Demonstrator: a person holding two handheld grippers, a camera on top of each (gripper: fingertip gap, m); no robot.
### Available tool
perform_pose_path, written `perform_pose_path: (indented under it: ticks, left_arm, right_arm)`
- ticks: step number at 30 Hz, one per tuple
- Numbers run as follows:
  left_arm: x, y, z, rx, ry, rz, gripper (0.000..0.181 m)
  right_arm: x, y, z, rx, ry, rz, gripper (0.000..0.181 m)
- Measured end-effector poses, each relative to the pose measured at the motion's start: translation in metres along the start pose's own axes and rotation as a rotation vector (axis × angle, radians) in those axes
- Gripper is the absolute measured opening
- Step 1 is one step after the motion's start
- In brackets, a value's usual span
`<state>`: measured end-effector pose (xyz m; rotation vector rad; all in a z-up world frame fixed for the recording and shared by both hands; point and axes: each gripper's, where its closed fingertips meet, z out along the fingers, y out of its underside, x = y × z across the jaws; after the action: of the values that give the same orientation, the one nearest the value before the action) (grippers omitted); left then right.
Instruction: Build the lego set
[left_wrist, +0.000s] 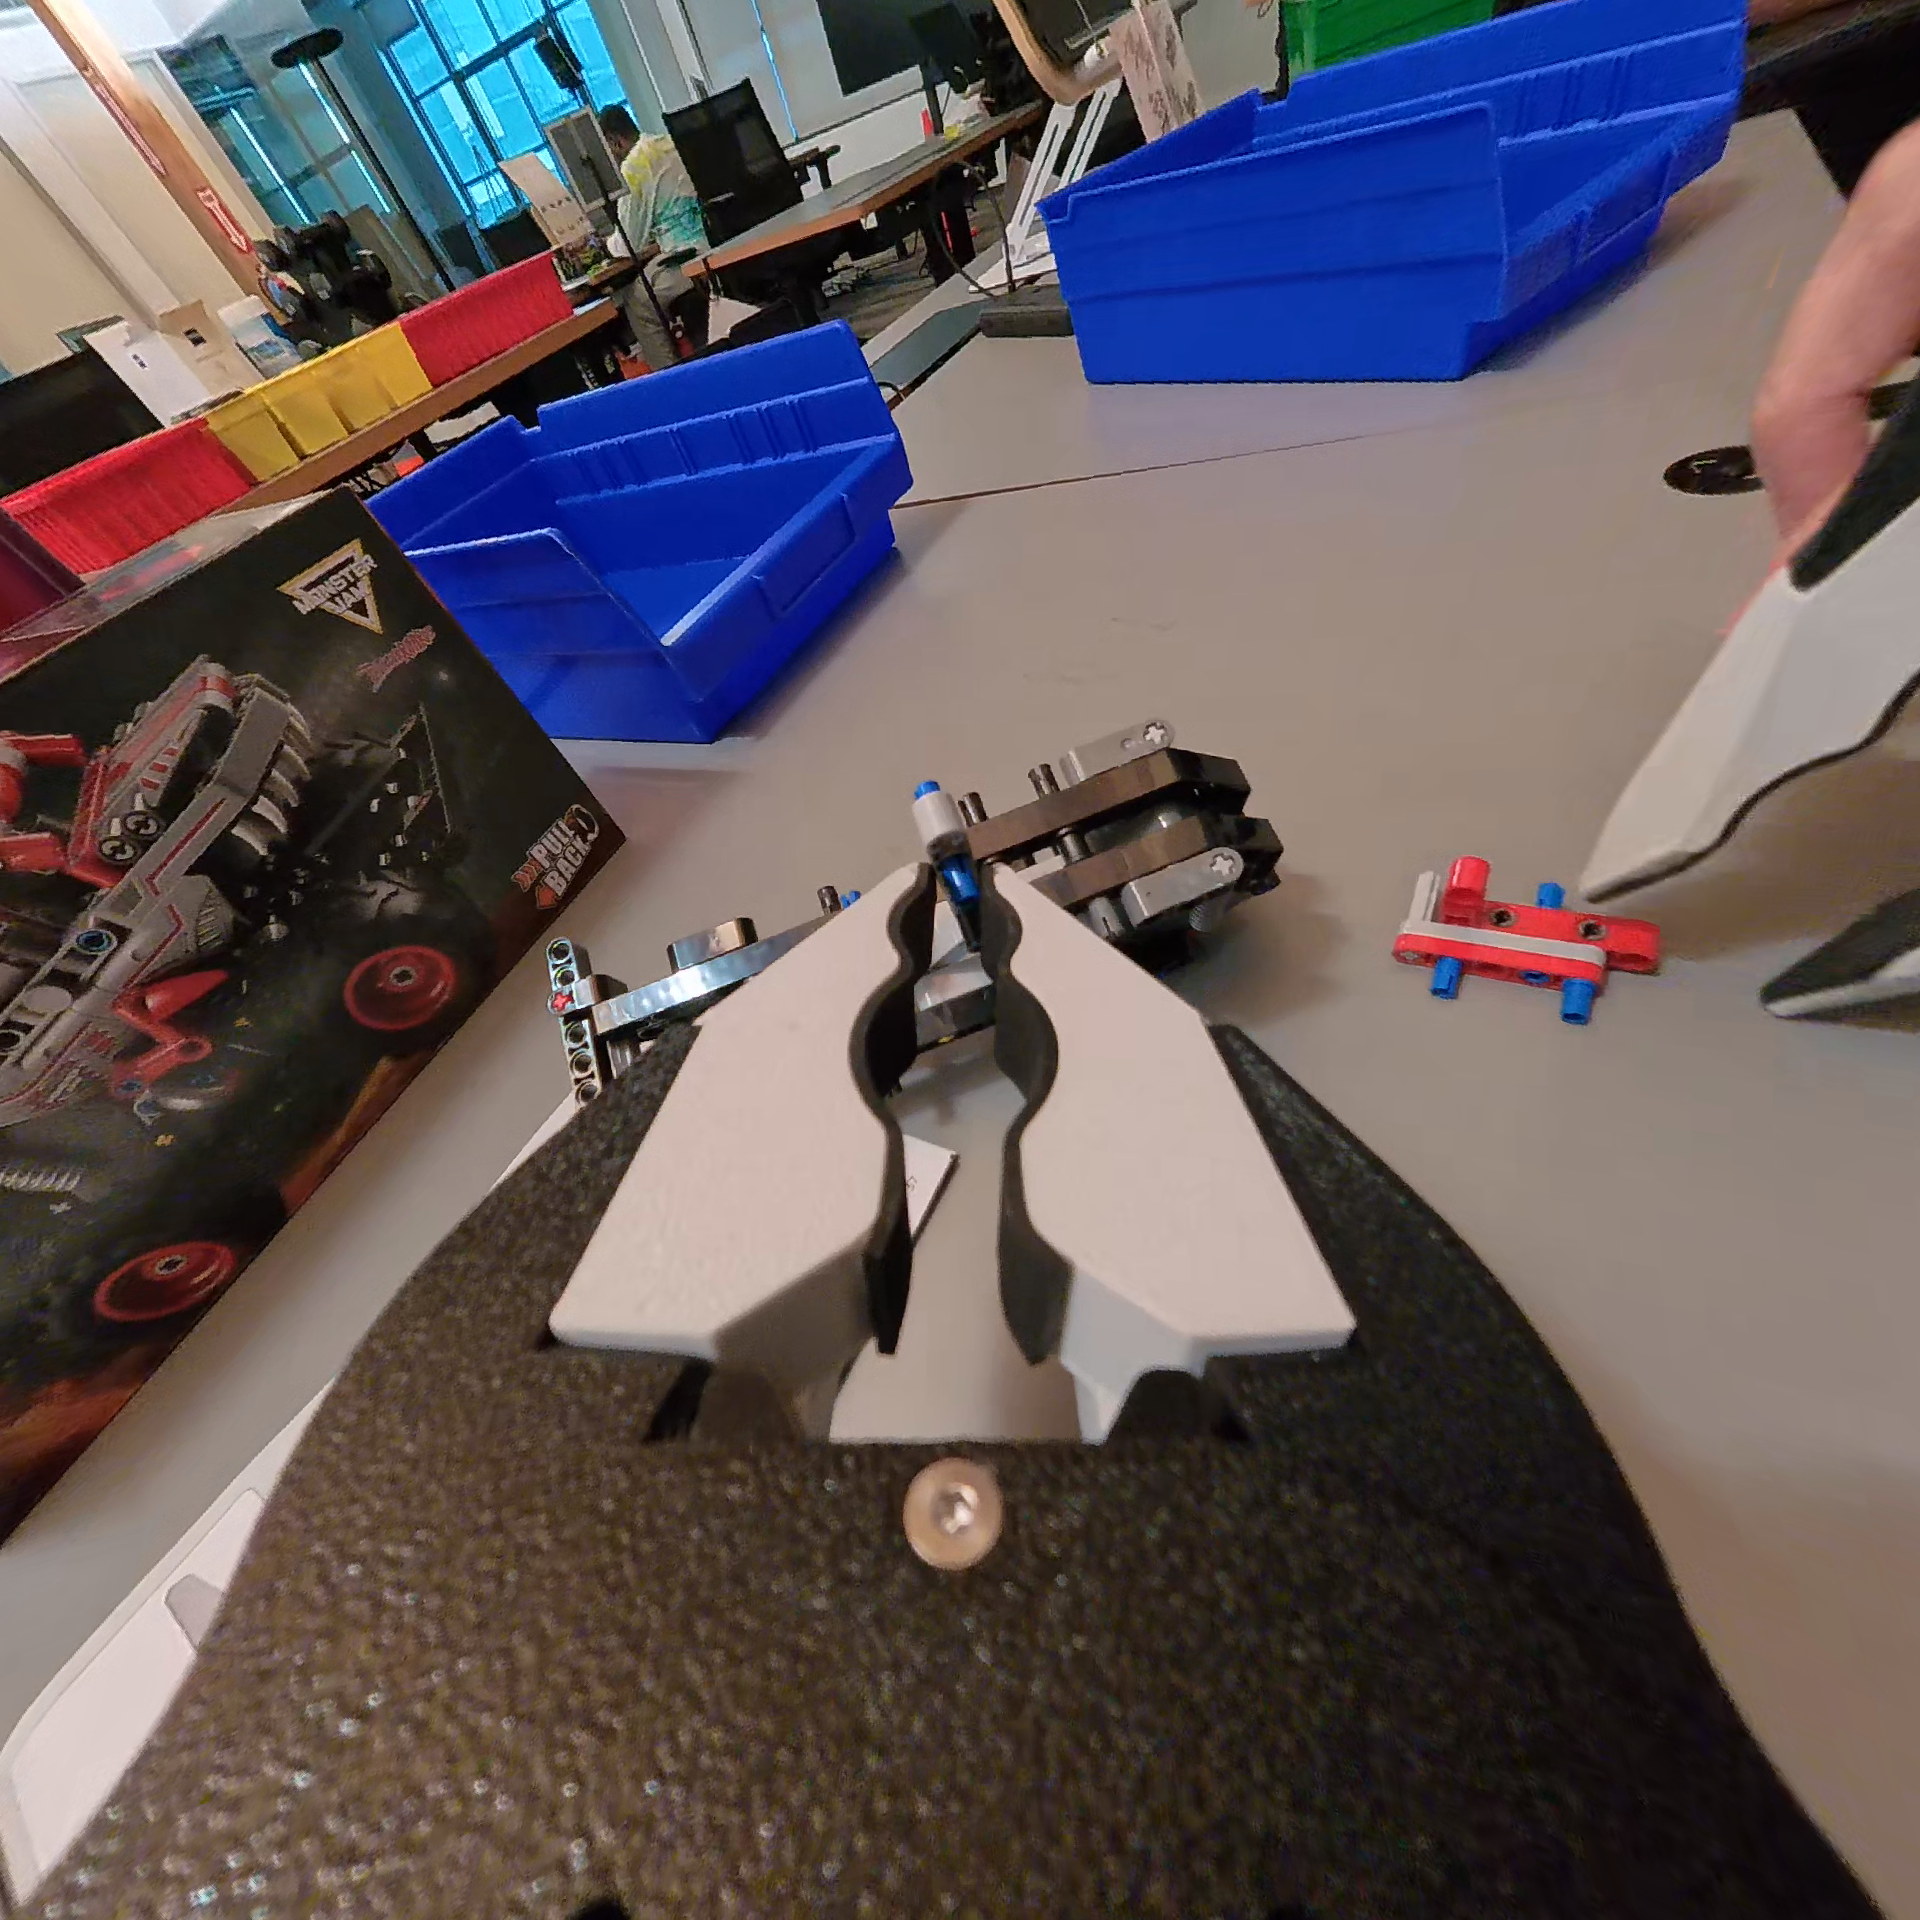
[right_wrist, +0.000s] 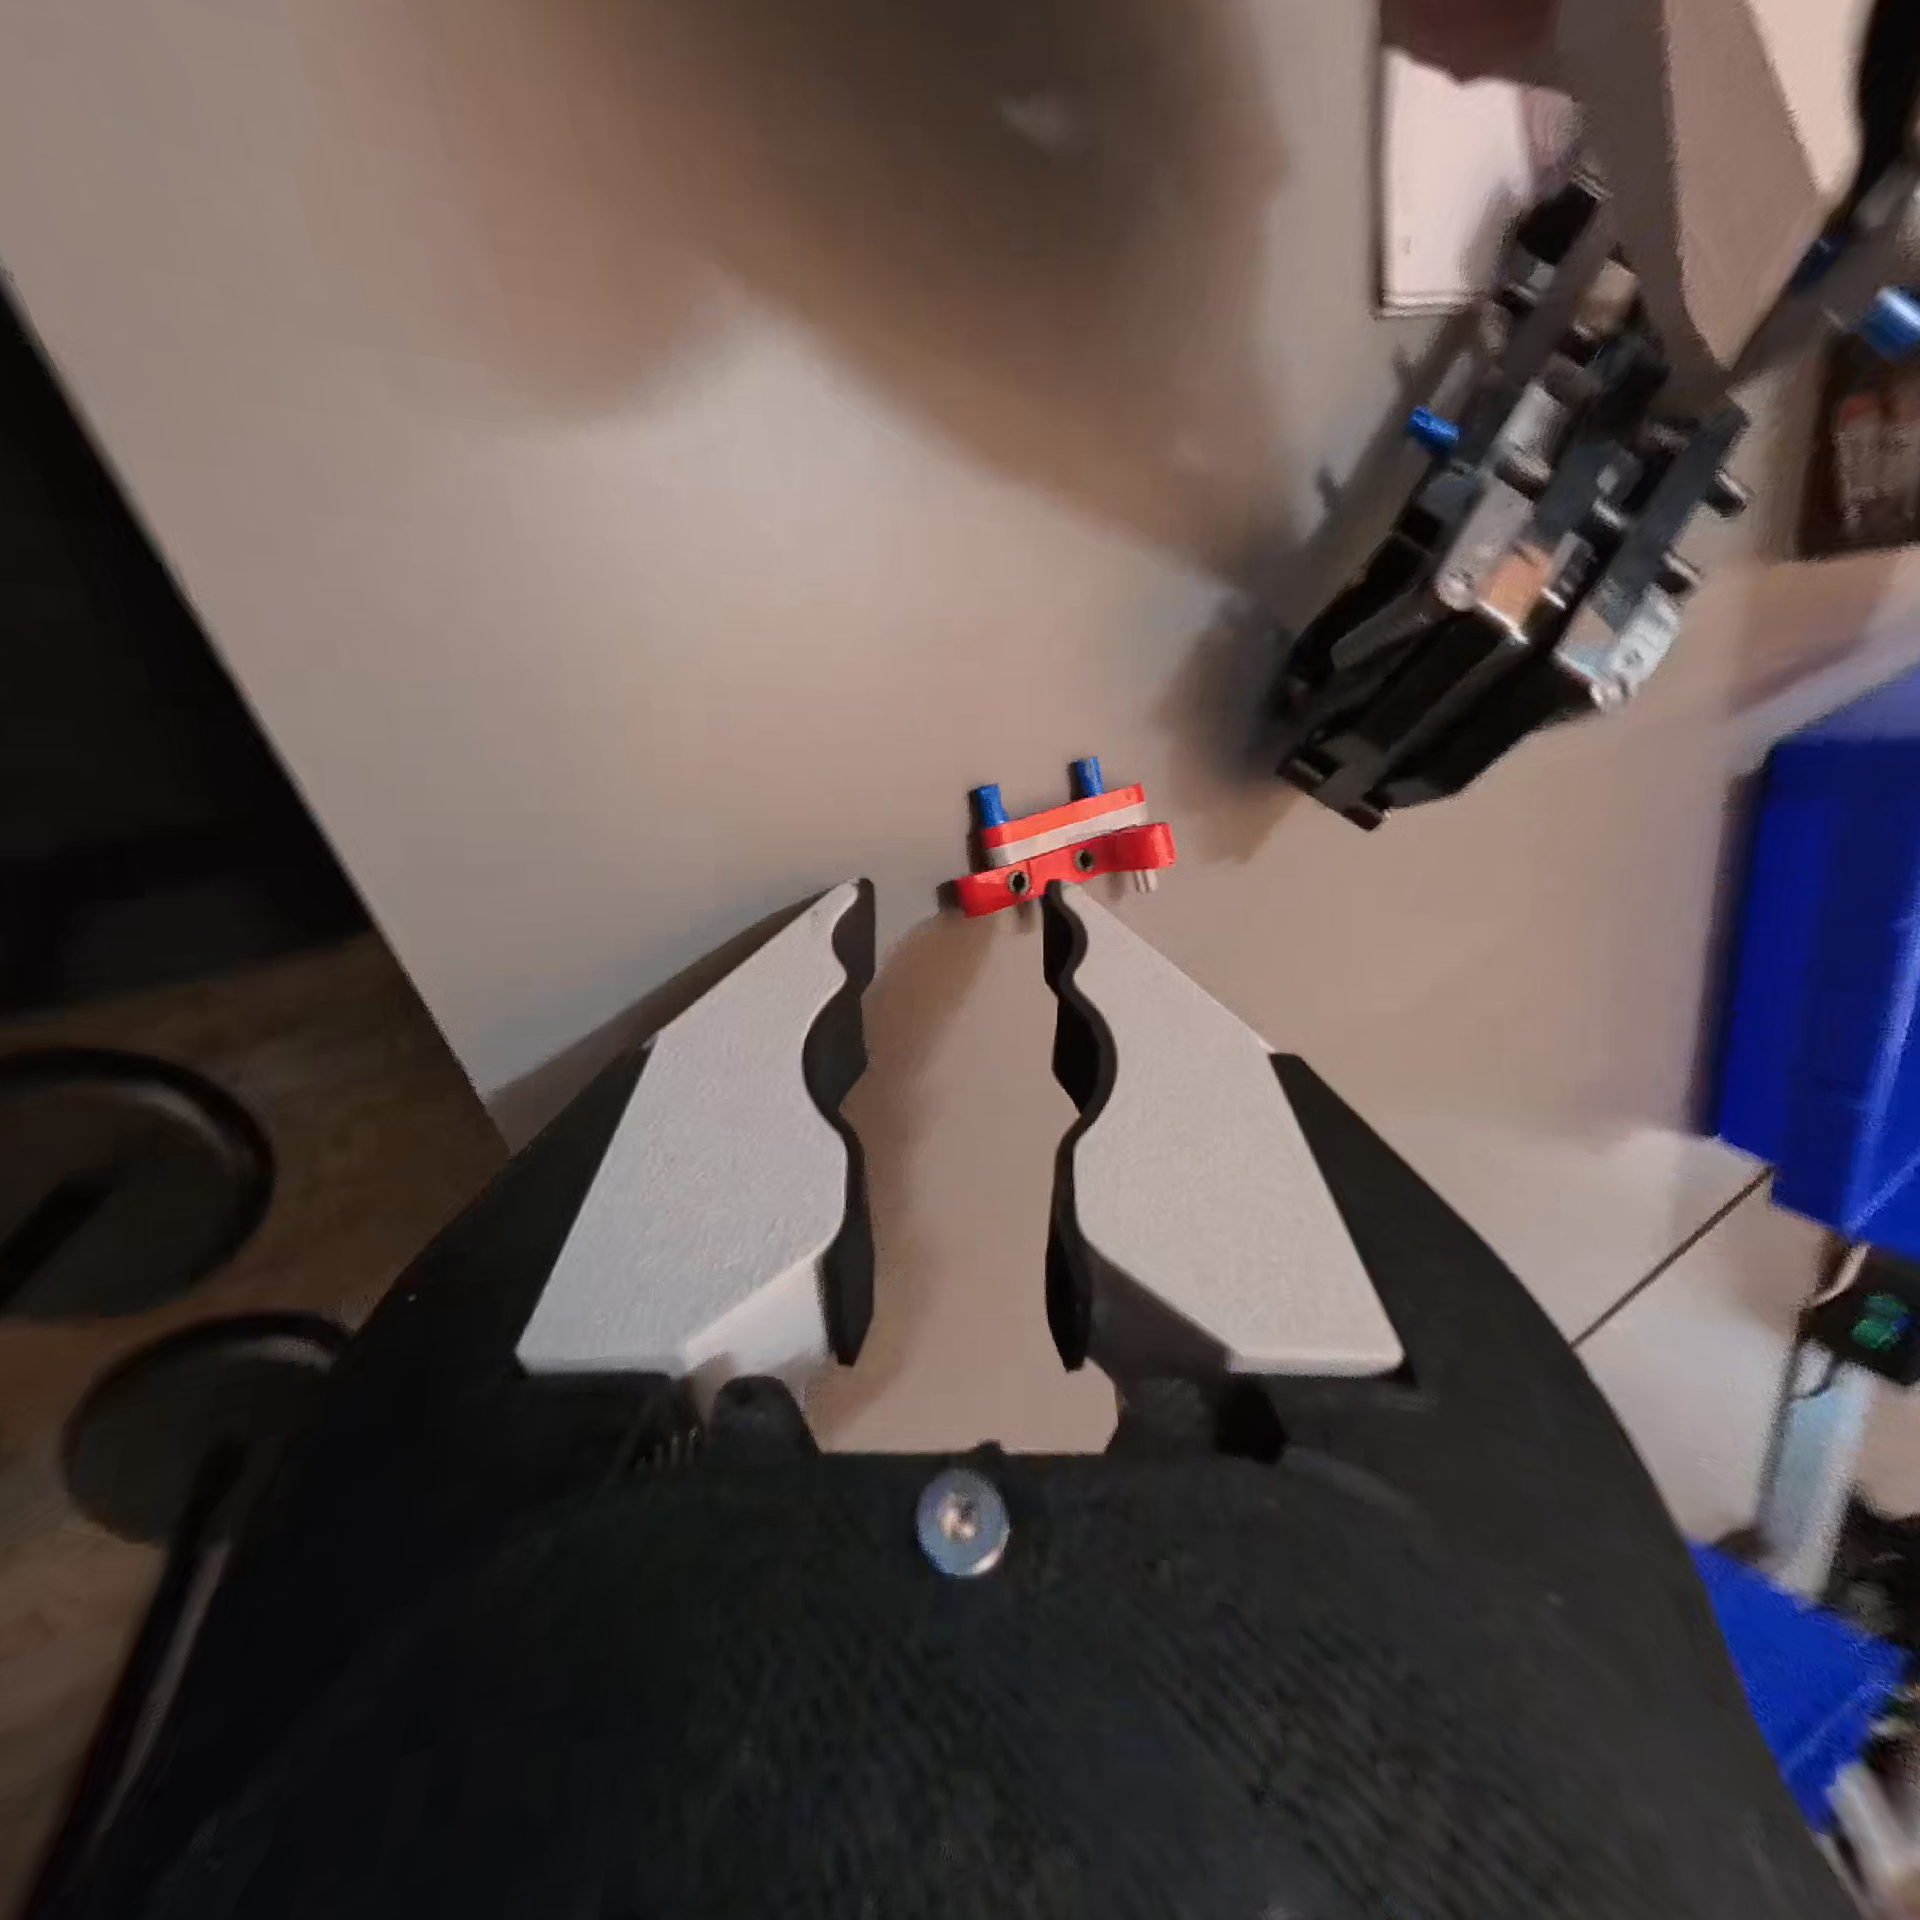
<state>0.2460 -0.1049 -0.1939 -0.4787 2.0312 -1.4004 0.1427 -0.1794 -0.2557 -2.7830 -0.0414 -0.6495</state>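
Observation:
My left gripper (left_wrist: 958, 885) is shut on the black and grey chassis assembly (left_wrist: 1143, 831), pinching it at a blue pin on its near end. The chassis also shows blurred at the upper right of the right wrist view (right_wrist: 1507, 561). A small red and grey sub-assembly with blue pins (left_wrist: 1522, 935) lies on the grey table to the right of the chassis. My right gripper (right_wrist: 956, 899) is open and empty, with its right fingertip just short of the red sub-assembly (right_wrist: 1065, 852). It enters the left wrist view from the right edge (left_wrist: 1678, 940), held by a hand.
The set's box (left_wrist: 239, 883) stands at the left. A blue bin (left_wrist: 675, 561) sits behind it, a larger one (left_wrist: 1403, 229) farther back right. A white sheet (left_wrist: 930, 1184) lies under my left gripper. The table edge (right_wrist: 343, 883) runs along the left; another blue bin (right_wrist: 1829, 987) is at the right. Tip to tip, the grippers are about 15 cm apart.

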Motion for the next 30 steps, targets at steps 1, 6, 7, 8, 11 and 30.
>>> perform_pose_path:
  ticks: [1, 6, 7, 8, 11, 30]
  left_arm:
    - [0.000, 0.000, 0.000, 0.000, -0.001, 0.001, 0.005]
    - [0.000, 0.000, 0.000, 0.000, -0.002, 0.003, 0.005]
    - [0.000, 0.000, 0.000, 0.000, -0.002, 0.003, 0.005]
    - [0.000, 0.000, 0.000, 0.000, -0.002, 0.003, 0.005]
    - [0.000, 0.000, 0.000, 0.000, -0.003, 0.005, 0.005]
    - [0.000, 0.000, 0.000, 0.000, -0.004, 0.011, 0.005]
  right_arm:
    - [0.003, 0.000, 0.001, 0.015, 0.032, 0.079, 0.031]
    - [0.012, -0.001, -0.003, 0.096, 0.158, 0.547, 0.027]
    - [0.012, -0.003, -0.002, 0.115, 0.172, 0.614, 0.029]
    - [0.009, -0.007, -0.001, 0.140, 0.165, 0.660, 0.028]
    - [0.011, 0.001, 0.004, 0.124, 0.205, 0.749, 0.019]
    - [0.011, 0.006, 0.003, 0.443, -0.054, 1.330, 0.006]
